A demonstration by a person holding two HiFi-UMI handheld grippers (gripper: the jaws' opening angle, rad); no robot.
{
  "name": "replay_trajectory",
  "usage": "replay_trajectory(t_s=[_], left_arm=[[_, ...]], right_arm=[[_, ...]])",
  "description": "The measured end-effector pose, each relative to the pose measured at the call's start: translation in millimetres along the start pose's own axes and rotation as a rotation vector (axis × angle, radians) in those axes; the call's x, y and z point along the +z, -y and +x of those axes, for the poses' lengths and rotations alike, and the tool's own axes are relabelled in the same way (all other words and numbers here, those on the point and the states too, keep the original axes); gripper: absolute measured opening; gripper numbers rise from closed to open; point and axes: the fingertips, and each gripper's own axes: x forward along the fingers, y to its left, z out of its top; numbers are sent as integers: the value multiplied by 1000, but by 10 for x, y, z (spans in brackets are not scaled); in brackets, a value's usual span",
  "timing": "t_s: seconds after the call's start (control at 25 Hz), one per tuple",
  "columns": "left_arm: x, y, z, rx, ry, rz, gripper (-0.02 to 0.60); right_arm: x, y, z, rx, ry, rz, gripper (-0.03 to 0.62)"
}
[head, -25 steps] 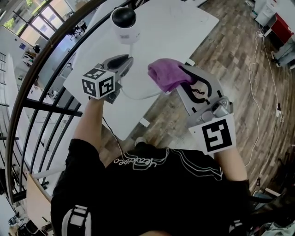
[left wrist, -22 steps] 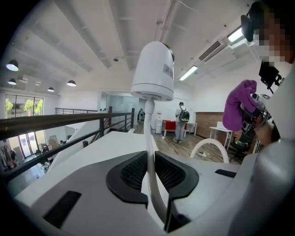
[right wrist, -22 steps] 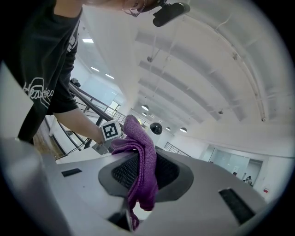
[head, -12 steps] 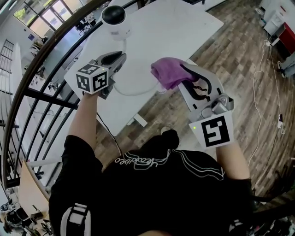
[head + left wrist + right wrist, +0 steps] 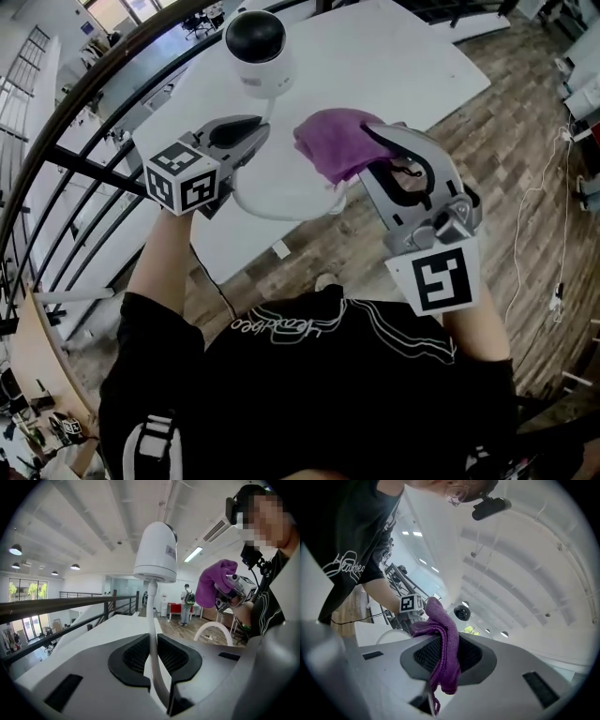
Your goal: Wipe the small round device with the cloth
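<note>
The small round device (image 5: 258,52) is a white dome camera with a black lens face; it is held up over the table on its white cable (image 5: 272,202). My left gripper (image 5: 253,129) is shut on that cable just below the device. In the left gripper view the device (image 5: 156,552) stands above the jaws and the cable (image 5: 152,620) runs down between them. My right gripper (image 5: 375,141) is shut on a bunched purple cloth (image 5: 337,142), just right of the device and apart from it. The right gripper view shows the cloth (image 5: 443,644) clamped, with the device (image 5: 461,613) beyond it.
A white table (image 5: 394,56) lies below both grippers, with wood flooring (image 5: 525,141) to its right. A dark metal railing (image 5: 84,122) curves along the left. The cable loops off the table's near edge.
The device now appears larger and nearer in the head view. The cloth has moved left, closer to the device. Both grippers have kept their hold.
</note>
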Motion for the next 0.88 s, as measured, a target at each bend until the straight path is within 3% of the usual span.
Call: replay_trajectory(t_s=[0.28, 0.6, 0.88], left_arm=[[61, -77, 51, 11, -17, 9, 60], [46, -61, 61, 2, -36, 17, 60], [66, -84, 57, 6, -42, 14, 60]], right_arm=[[126, 183, 424, 83, 106, -122, 72], [369, 191, 690, 94, 204, -265, 72], [368, 246, 831, 110, 245, -259, 72]])
